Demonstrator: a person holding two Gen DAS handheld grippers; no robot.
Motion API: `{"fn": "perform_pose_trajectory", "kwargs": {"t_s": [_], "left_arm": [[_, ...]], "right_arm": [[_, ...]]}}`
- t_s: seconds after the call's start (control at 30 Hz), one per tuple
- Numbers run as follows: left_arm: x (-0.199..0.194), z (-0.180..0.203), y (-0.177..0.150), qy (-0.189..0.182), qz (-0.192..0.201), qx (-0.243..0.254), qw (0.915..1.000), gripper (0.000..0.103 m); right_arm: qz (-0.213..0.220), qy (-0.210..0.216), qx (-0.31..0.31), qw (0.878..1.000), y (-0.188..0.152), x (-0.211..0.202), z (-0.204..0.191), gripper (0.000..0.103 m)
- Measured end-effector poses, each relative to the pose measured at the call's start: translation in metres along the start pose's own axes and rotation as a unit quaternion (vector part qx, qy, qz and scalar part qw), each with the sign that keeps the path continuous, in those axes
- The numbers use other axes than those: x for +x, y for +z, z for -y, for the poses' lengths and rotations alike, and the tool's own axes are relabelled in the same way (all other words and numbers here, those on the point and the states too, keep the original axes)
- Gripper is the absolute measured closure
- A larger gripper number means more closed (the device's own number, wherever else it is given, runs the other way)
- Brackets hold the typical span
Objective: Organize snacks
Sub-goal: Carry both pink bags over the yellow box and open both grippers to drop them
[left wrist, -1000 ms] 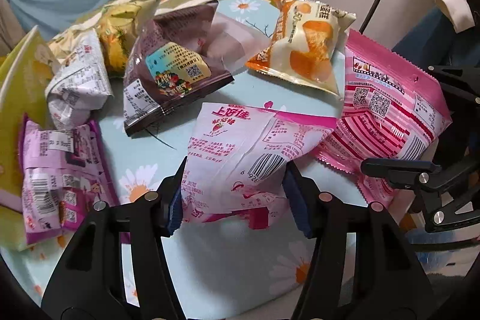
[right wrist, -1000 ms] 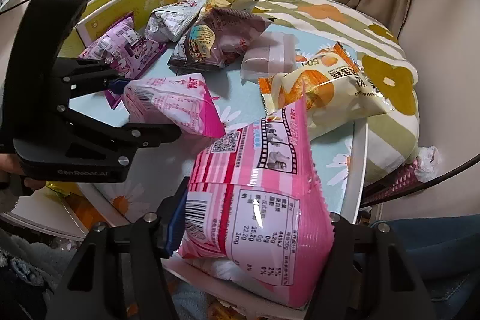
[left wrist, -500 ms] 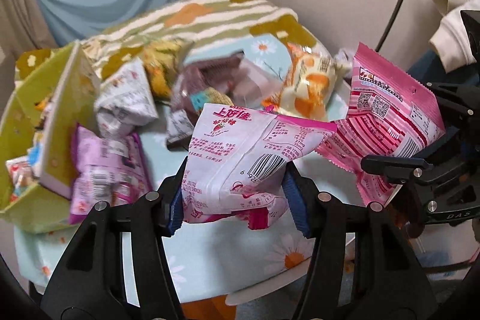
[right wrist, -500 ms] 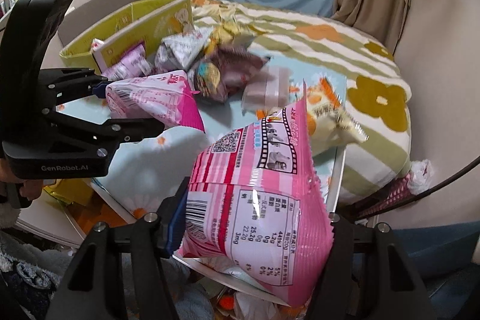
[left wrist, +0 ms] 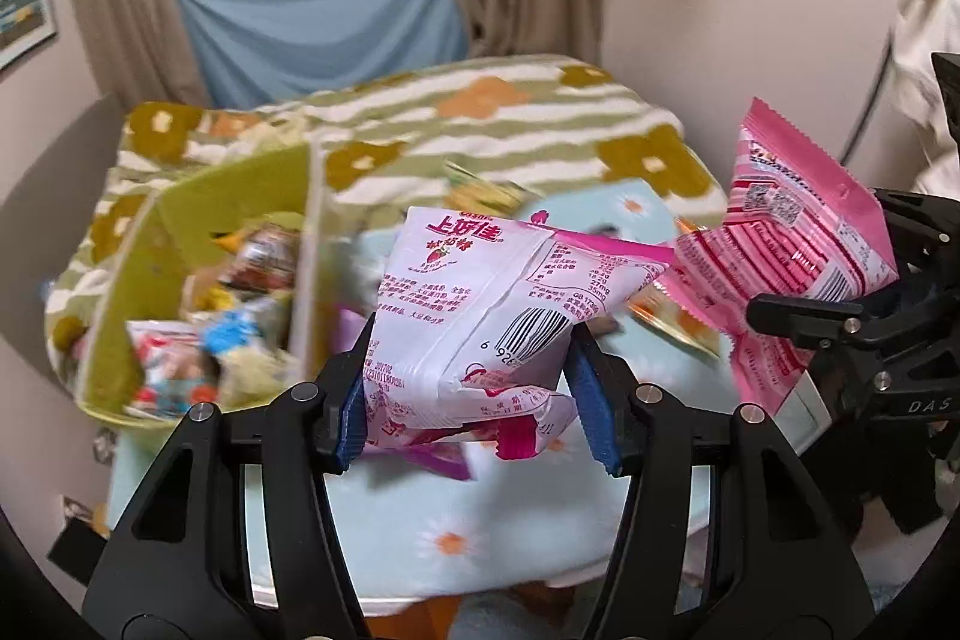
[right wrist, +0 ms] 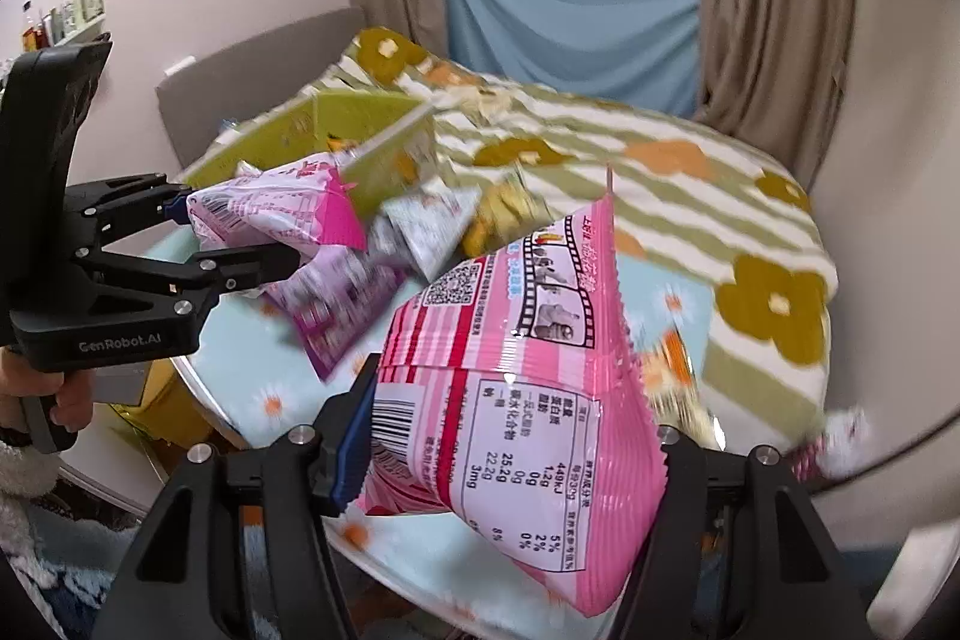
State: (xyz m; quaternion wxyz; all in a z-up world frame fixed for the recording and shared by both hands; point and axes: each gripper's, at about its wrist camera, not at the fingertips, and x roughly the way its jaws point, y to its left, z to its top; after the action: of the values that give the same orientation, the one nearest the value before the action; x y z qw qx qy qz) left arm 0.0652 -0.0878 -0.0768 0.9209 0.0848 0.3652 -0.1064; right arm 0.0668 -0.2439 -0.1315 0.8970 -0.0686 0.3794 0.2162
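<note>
My left gripper [left wrist: 474, 400] is shut on a white-and-pink strawberry snack bag [left wrist: 492, 304] and holds it in the air above the table; the left gripper [right wrist: 240, 232] and its bag [right wrist: 282, 214] also show in the right wrist view. My right gripper [right wrist: 510, 460] is shut on a pink striped snack bag [right wrist: 528, 376], also lifted; that bag [left wrist: 798, 244] shows at the right of the left wrist view. A yellow-green box [left wrist: 180, 244] holding several snacks stands at the table's left.
A round table with a light blue daisy cloth [left wrist: 480, 514] holds several loose snack bags, blurred by motion. Behind it lies a green striped flower blanket [right wrist: 690, 184]. Curtains and a window are at the back. The wall is close on the right.
Both grippers have risen with their bags, and the views have tilted up. The yellow-green box has come into fuller view at the left.
</note>
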Motion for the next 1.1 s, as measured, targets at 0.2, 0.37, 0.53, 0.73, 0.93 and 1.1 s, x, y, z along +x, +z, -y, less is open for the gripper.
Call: {"fn": "perform_pose_trajectory", "kwargs": {"t_s": [0.2, 0.37, 0.53, 0.73, 0.93, 1.1], "left_arm": [[-0.005, -0.057, 0.024, 0.025, 0.023, -0.013, 0.9993, 0.048], [0.009, -0.116, 0.041, 0.04, 0.024, -0.025, 0.9986, 0.048], [0.039, -0.184, 0.057, 0.054, 0.011, -0.043, 0.9976, 0.048], [0.102, -0.267, 0.07, 0.056, -0.028, -0.076, 0.9951, 0.047], [0.159, -0.309, 0.071, 0.042, -0.068, -0.071, 0.9942, 0.047], [0.174, -0.314, 0.067, 0.033, -0.086, -0.074, 0.993, 0.005]], "right_arm": [[0.016, 0.019, -0.011, 1.0, 0.057, 0.015, -0.021, 0.045], [0.022, 0.035, -0.013, 0.999, 0.107, 0.049, -0.048, 0.045], [0.025, 0.048, -0.011, 0.998, 0.151, 0.088, -0.076, 0.045], [0.011, 0.059, 0.004, 0.998, 0.2, 0.149, -0.106, 0.045], [-0.008, 0.057, 0.04, 0.998, 0.23, 0.202, -0.123, 0.045], [-0.027, 0.048, 0.078, 0.995, 0.238, 0.224, -0.128, 0.045]]}}
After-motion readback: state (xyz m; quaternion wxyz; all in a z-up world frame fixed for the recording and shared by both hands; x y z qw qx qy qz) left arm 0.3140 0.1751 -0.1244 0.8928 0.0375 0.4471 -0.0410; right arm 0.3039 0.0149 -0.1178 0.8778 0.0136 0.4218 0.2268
